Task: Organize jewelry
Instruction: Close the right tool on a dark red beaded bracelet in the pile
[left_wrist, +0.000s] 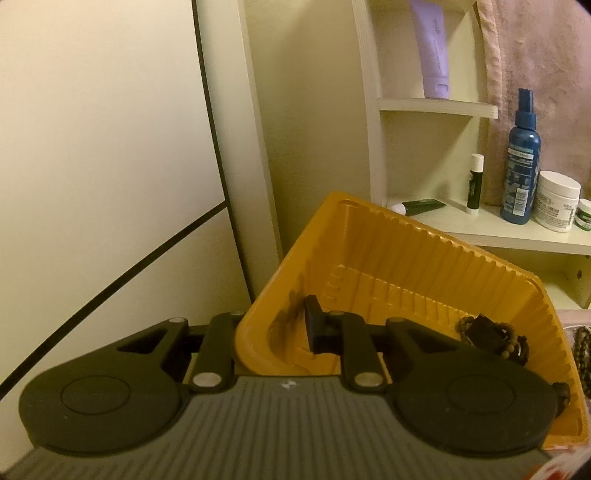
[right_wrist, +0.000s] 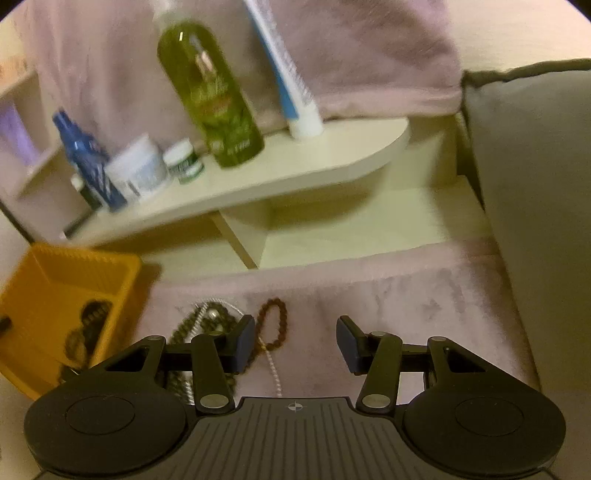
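Left gripper (left_wrist: 274, 334) is clamped on the near-left wall of the yellow tray (left_wrist: 373, 236): one finger (left_wrist: 314, 325) sits inside the tray against the wall, the other lies outside it and is mostly hidden behind the rim. The tray is tilted, its far corner raised ahead of the gripper. Inside the tray, to the right of the inner finger, lies a dark beaded bracelet (left_wrist: 491, 338), resting against the ribbed right wall. More dark beads (left_wrist: 581, 347) show just outside the tray's right rim, partly cut off by the edge of the view.

Right gripper (right_wrist: 295, 343) stands with its jaws apart and nothing between the pads. It hangs over a pink plush cloth (right_wrist: 424, 295). Directly ahead of its left finger (right_wrist: 243, 341) lies a brown bead bracelet (right_wrist: 275, 325), part of it hidden behind that finger. Left of that bracelet, a heap of darker beads (right_wrist: 205, 317) and a white cord (right_wrist: 273, 373) lie on the cloth; the cord runs back beneath the gripper body. The tray shows further left of this gripper, with dark beads inside it; the view there is blurred.

Beyond both grippers a pale shelf (right_wrist: 280, 173) carries a blue spray bottle (left_wrist: 521, 158), a white jar (left_wrist: 557, 201), a green bottle (right_wrist: 210, 99) and a white-and-blue tube (right_wrist: 291, 88).
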